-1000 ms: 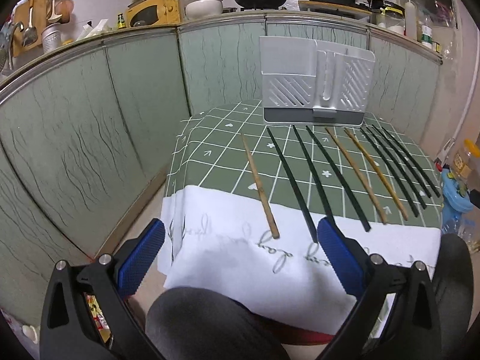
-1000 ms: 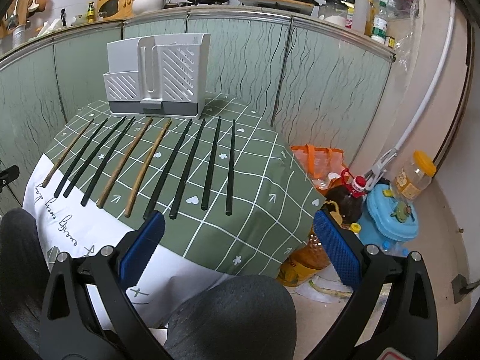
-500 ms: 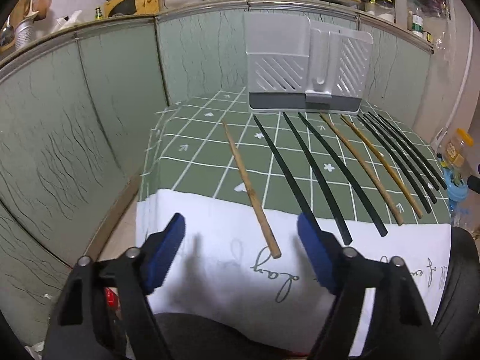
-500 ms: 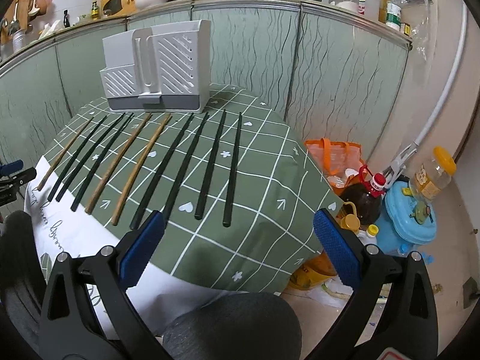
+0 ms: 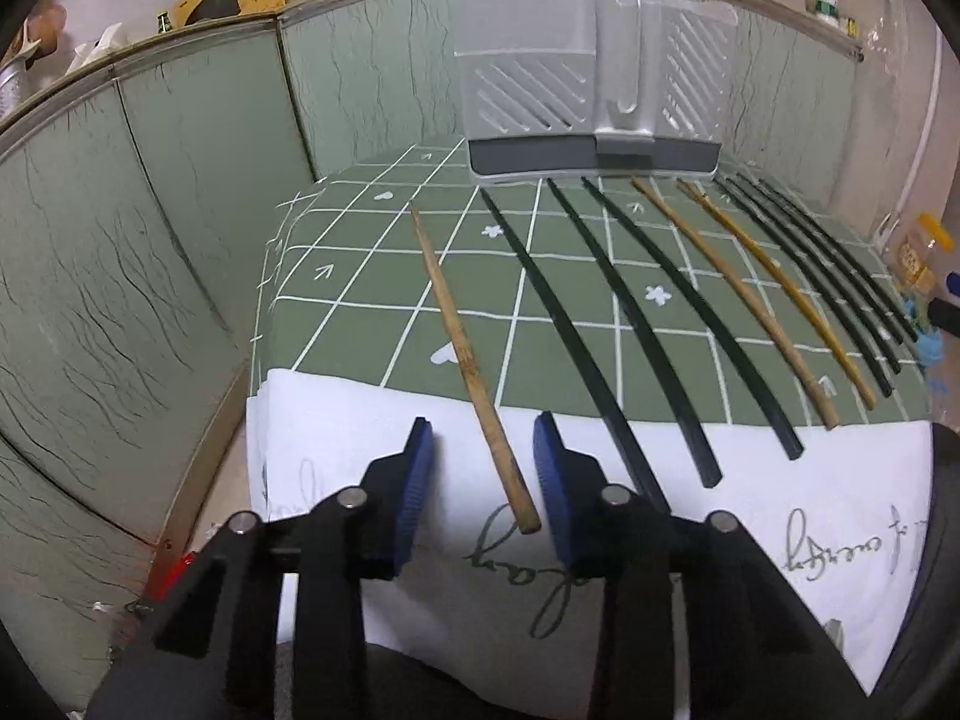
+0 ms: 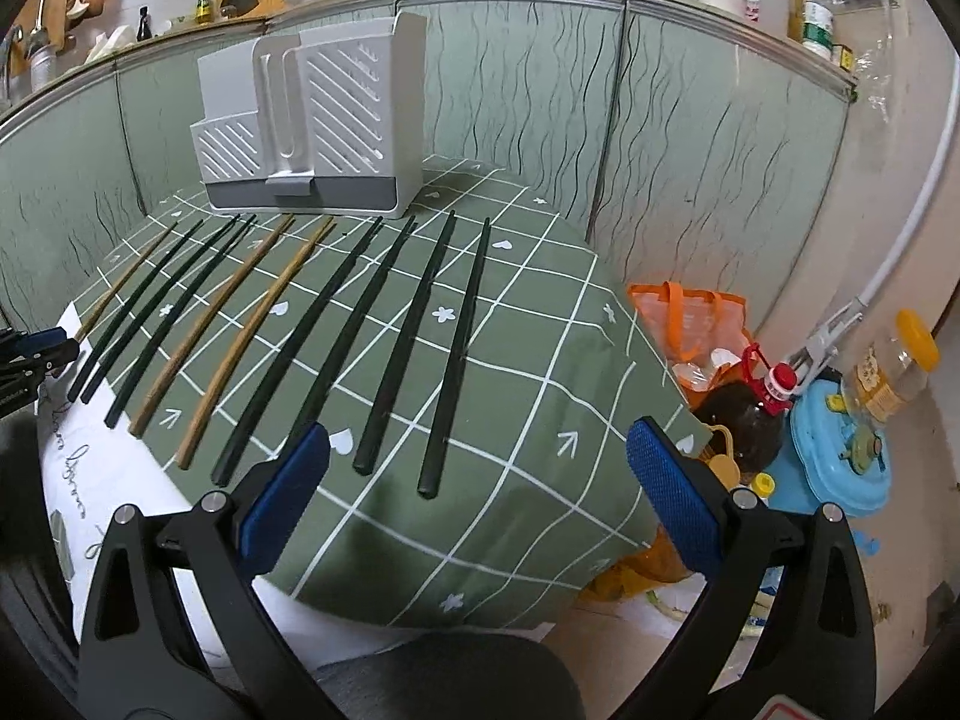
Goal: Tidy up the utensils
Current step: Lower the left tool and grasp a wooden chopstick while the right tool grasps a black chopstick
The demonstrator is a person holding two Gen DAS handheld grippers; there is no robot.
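Several black and wooden chopsticks lie side by side on a green checked tablecloth [image 5: 372,276]. A grey slotted utensil holder [image 5: 591,69] stands at the table's far edge; it also shows in the right wrist view [image 6: 318,120]. My left gripper [image 5: 485,441] is open, its blue pads either side of the near end of the leftmost wooden chopstick [image 5: 462,354], not touching it. My right gripper [image 6: 477,453] is wide open above the table's near right corner, close to the rightmost black chopstick [image 6: 459,354].
A white printed cloth [image 5: 780,516] covers the table's near edge. Green panelled walls surround the table. On the floor to the right are an orange bag [image 6: 690,324], a dark oil bottle [image 6: 750,414], a blue lid [image 6: 840,450] and a jar [image 6: 894,372].
My left gripper has moved forward and narrowed, so its pads now straddle the leftmost wooden chopstick's near end. My right gripper has moved closer to the table.
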